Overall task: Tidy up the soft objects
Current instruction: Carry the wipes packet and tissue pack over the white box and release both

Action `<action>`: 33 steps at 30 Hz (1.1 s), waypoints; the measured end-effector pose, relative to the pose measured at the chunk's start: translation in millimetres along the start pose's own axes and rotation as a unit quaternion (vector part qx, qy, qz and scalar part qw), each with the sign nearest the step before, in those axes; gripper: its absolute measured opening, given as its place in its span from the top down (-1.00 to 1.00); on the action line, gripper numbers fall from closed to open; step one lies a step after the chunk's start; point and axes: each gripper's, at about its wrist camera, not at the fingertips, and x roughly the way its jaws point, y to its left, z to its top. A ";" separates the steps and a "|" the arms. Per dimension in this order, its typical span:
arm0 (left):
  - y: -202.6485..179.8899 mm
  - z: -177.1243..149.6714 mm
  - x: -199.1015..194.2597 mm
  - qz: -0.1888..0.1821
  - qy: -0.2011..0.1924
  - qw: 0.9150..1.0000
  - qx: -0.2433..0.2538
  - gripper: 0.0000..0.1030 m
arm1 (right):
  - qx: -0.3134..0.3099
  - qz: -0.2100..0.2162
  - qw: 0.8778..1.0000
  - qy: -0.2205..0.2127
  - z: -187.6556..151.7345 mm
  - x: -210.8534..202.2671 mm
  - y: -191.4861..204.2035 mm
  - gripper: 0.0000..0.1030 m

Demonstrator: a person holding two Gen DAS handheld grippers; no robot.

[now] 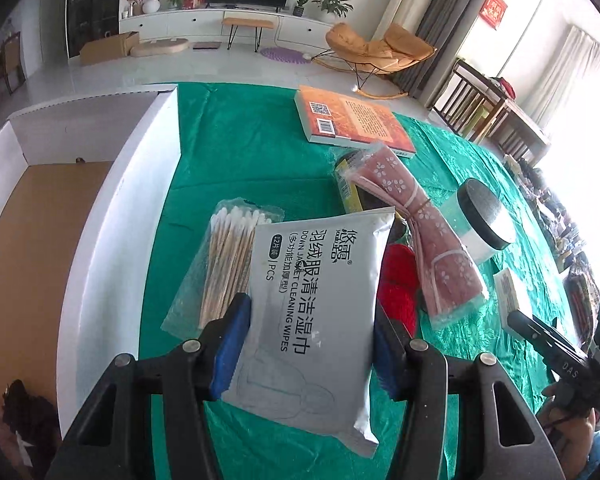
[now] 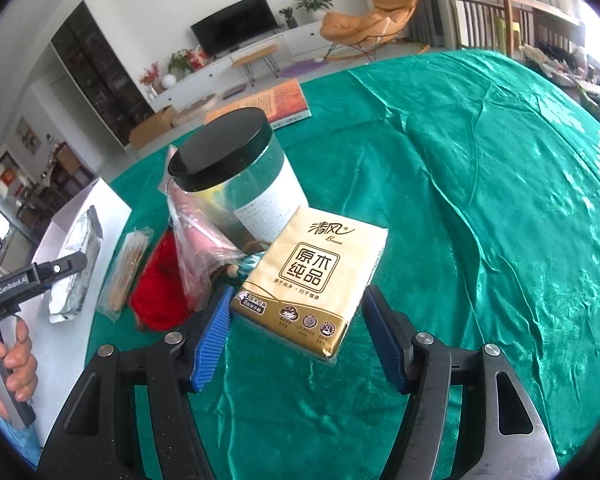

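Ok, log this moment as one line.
left gripper: jaws shut on wipes pack | right gripper: jaws around tissue pack, grip unclear

In the left wrist view, the wipes pack [image 1: 312, 312] sits low and central between the left gripper [image 1: 308, 344] fingers, overlapping the cotton swab bag [image 1: 224, 268] at its left. The box [image 1: 112, 216] fills the left side. Right of the pack lie the yarn [image 1: 398, 288], the wrapped cloth bundle [image 1: 420, 232] and the jar [image 1: 484, 220], with the book [image 1: 352, 120] above them
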 end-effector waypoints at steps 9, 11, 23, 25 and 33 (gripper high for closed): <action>88.8 -30.0 -111.2 0.020 -0.067 0.995 -0.077 -0.07 | -0.103 0.074 0.992 0.012 -0.2 -20.4 110.0 -0.31; 114.8 -37.8 -136.9 0.054 -0.085 0.991 -0.091 -0.07 | -0.128 0.119 0.984 0.019 -5.9 -23.2 153.5 -0.31; 226.2 -94.0 -164.2 0.260 -0.100 0.943 -0.182 -1.00 | -0.214 0.291 0.930 0.068 -53.1 -18.3 344.4 -0.52; 223.3 -95.2 -159.4 0.244 -0.108 0.946 -0.186 -1.00 | -0.207 0.260 0.942 0.048 -55.2 -14.0 315.8 -0.52; 146.3 -91.4 -154.8 0.151 -0.146 0.973 -0.098 -1.00 | -0.099 0.059 0.993 -0.012 -24.5 22.1 136.9 -0.52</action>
